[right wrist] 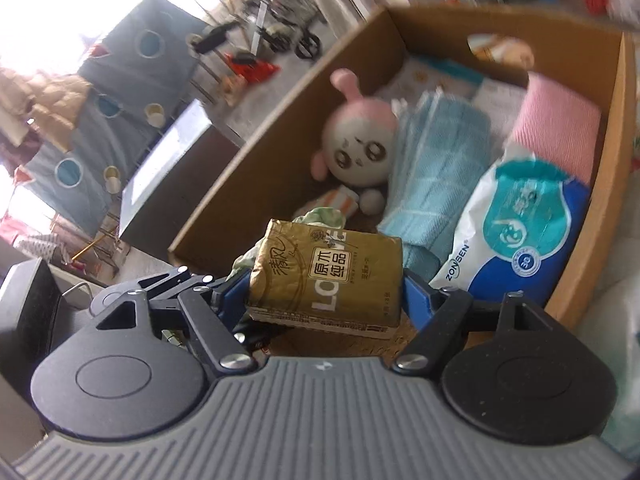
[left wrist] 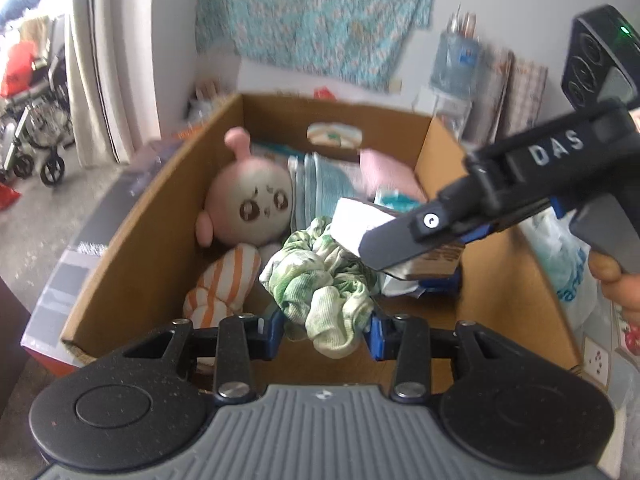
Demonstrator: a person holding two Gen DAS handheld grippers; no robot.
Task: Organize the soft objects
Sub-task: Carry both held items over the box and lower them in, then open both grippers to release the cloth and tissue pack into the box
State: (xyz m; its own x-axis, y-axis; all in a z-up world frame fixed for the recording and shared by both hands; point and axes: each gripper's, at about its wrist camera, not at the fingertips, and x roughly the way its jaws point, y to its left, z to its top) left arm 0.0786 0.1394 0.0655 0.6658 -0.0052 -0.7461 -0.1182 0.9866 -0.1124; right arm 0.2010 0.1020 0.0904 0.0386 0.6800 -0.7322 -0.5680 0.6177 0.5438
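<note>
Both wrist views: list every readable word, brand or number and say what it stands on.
"DAS": right tool, on its body.
"ZONSEN": wet-wipes pack.
"30": round badge on that pack.
"原木纯品" and partial "LO...E": gold tissue pack.
Smaller print on both packs: too blurred to read.

Left hand-held gripper (left wrist: 326, 330): seen in the lower centre of its own view, blue-padded fingers (left wrist: 276, 330) closed part-way, pinching a bunch of green-and-white cloth (left wrist: 320, 280) between them, cloth hanging below the pads.

Right hand-held gripper (right wrist: 326, 292): lower centre of its own view, fingers closed against both sides of a gold tissue pack (right wrist: 326, 280), pack tilted. In the left wrist view this unit enters from the right edge, angled down toward the frame centre. Person's fingers (left wrist: 612, 280) wrap the handle at the right edge, partly cut off
</note>
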